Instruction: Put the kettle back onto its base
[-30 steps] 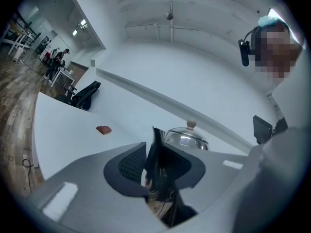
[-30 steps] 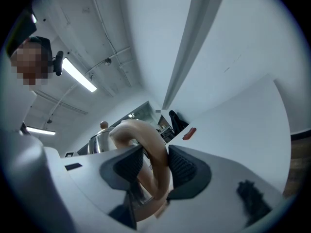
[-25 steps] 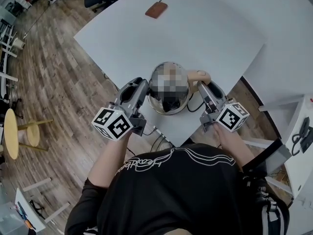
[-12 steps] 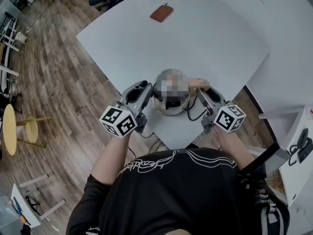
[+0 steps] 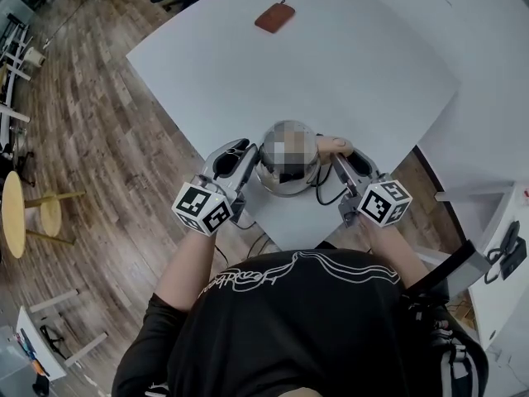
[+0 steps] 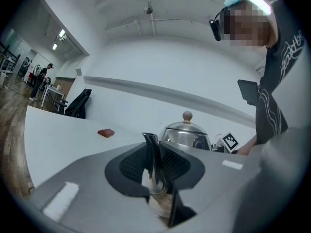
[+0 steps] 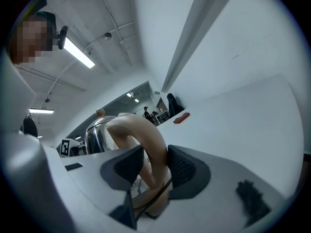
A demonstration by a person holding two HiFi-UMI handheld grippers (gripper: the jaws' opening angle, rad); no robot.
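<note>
The left gripper (image 6: pixel 154 164) has its jaws pinched down on the kettle's thin metal spout (image 6: pixel 151 152). The right gripper (image 7: pixel 153 166) is clamped round the pale curved handle (image 7: pixel 146 135), with a dark pad pressing on each side. A black cord (image 7: pixel 154 198) crosses just under that handle, close to the jaws.

From above, the steel kettle (image 5: pixel 285 180) sits right between the two grippers, with the left gripper (image 5: pixel 246 157) touching one side and the right gripper (image 5: pixel 339 160) on the handle (image 5: pixel 333 144) at the other. It is at the near corner of the white table (image 5: pixel 355 64), close to the edge. I can't tell whether the base is under it.

A small brown object (image 5: pixel 274 16) lies well apart near the table's far edge. Wooden floor (image 5: pixel 99 139) surrounds the table, and a round yellow stool (image 5: pixel 16 213) stands off to the left.
</note>
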